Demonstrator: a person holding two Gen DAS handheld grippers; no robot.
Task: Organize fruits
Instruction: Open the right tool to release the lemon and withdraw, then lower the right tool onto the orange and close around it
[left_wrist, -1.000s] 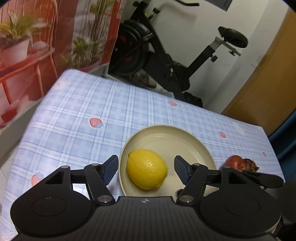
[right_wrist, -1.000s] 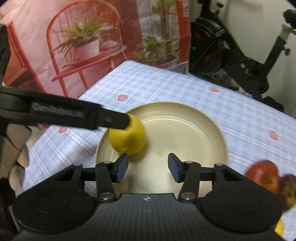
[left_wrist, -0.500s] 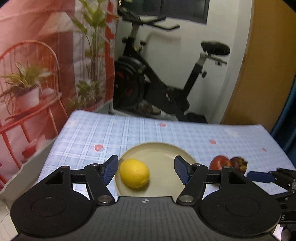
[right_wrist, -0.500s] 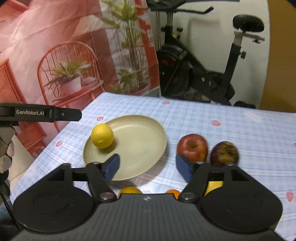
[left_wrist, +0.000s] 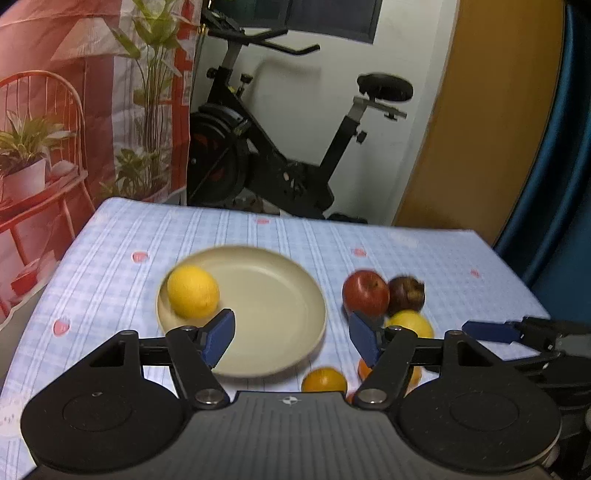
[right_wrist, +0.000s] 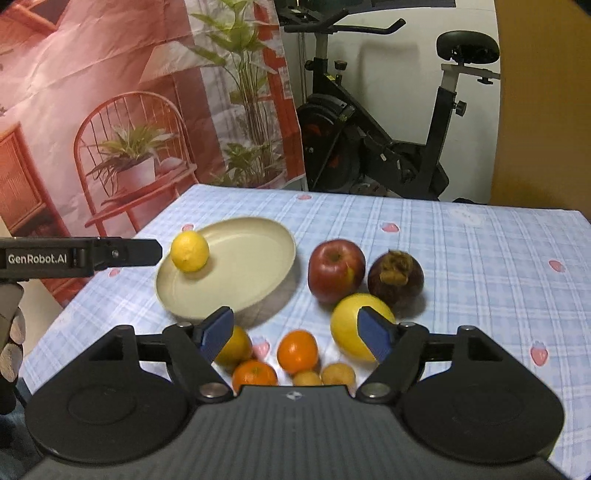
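A lemon (left_wrist: 192, 292) lies at the left edge of a cream plate (left_wrist: 273, 306); both also show in the right wrist view, the lemon (right_wrist: 189, 252) on the plate (right_wrist: 243, 269). To the plate's right on the cloth sit a red apple (right_wrist: 336, 270), a dark mangosteen (right_wrist: 396, 273), a second lemon (right_wrist: 356, 326), several oranges (right_wrist: 297, 350) and small round fruits (right_wrist: 338, 373). My left gripper (left_wrist: 291, 341) is open and empty, held back above the plate's near edge. My right gripper (right_wrist: 295, 334) is open and empty, above the loose fruit.
The table has a blue checked cloth (right_wrist: 480, 266) with strawberry prints. An exercise bike (right_wrist: 388, 147) stands behind the far edge. A printed backdrop (right_wrist: 110, 110) hangs at the left. The left gripper's finger (right_wrist: 110, 253) reaches in beside the plate in the right wrist view.
Both grippers have pulled back and up from the plate. The lemon stays on the plate, let go. More loose fruit has come into view.
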